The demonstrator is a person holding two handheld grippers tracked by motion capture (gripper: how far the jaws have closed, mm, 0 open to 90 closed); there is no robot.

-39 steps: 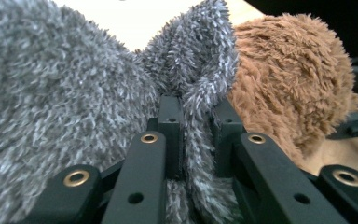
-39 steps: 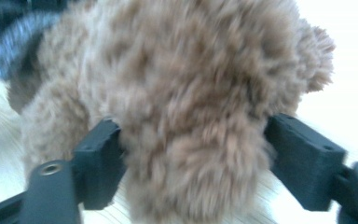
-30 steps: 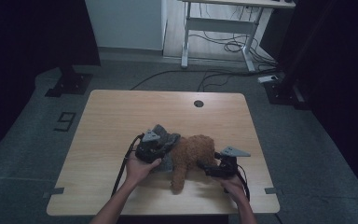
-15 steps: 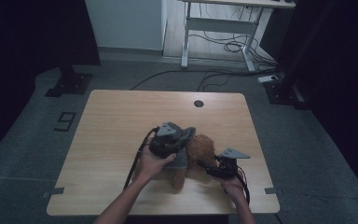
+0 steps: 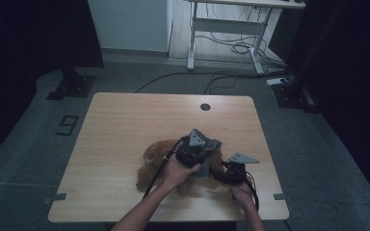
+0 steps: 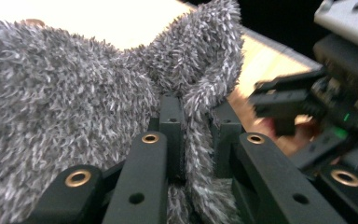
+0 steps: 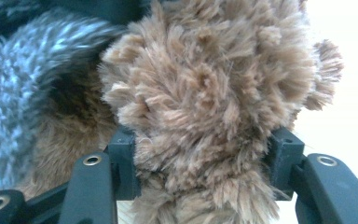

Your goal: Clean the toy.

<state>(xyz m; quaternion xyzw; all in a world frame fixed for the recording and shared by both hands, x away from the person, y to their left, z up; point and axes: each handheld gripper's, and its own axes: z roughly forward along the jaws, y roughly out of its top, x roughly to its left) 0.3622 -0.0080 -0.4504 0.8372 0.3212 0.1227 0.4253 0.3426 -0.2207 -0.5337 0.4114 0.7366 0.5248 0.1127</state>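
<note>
Brown plush toy (image 5: 150,159) sits near the table's (image 5: 125,125) front edge — left gripper (image 6: 193,135) pinches grey furry cloth (image 6: 65,93), right gripper (image 7: 200,163) has just been closing, now gripping the toy.

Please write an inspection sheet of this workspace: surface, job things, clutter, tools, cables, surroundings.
Surface: light wooden table with a round hole near the far edge.
Job's things: brown plush toy lying near the front edge; grey fuzzy fabric over its right part.
Clutter: nothing seen.
Tools: left tool shut on a fold of the grey fuzzy fabric; right tool has just been closing, and its pads press on a tuft of the brown plush toy.
Cables: a black cable trails from the left tool; more cables lie on the floor under the desk.
Surroundings: grey floor, white desk frame, dark curtains.
</note>
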